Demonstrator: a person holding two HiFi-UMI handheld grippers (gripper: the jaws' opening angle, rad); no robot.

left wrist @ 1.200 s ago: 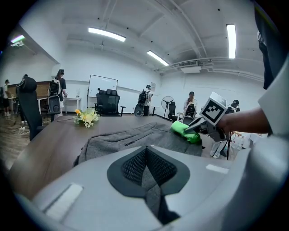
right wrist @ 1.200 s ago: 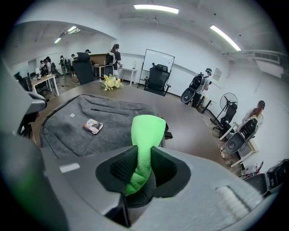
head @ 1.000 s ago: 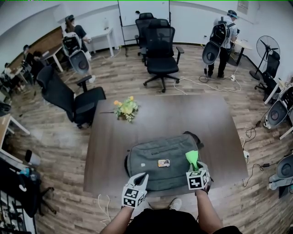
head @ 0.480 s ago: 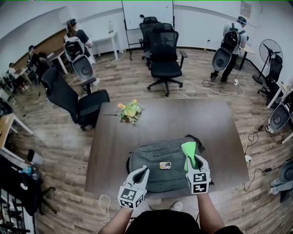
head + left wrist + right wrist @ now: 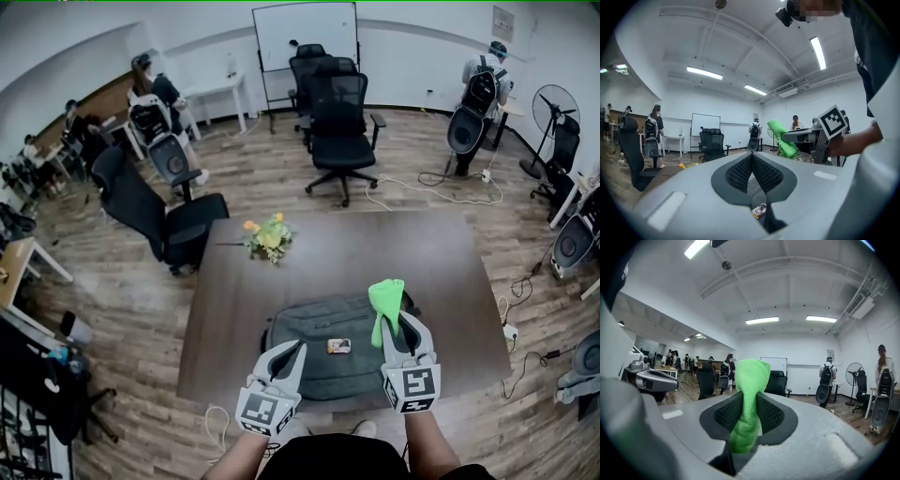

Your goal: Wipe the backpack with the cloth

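Observation:
A grey-green backpack [image 5: 319, 330] lies flat near the front edge of the dark table [image 5: 375, 246], with a small orange tag [image 5: 338, 346] on its top. My right gripper [image 5: 401, 326] is held above the backpack's right end, shut on a bright green cloth [image 5: 384, 300] that sticks up past the jaw tips. In the right gripper view the cloth [image 5: 751, 380] is pinched between the pads [image 5: 773, 414]. My left gripper [image 5: 296, 350] hovers over the backpack's near left part, shut with nothing in it; its pads [image 5: 738, 171] meet at the tips.
A bunch of yellow flowers [image 5: 267, 234] lies on the table's far left part. A black office chair [image 5: 159, 214] stands at the table's left corner and another [image 5: 339, 131] beyond the far edge. People stand at the room's edges, and cables [image 5: 441, 178] run over the floor.
The right gripper has risen with the cloth and moved farther over the backpack's right end. The left gripper stays shut near the backpack's front left.

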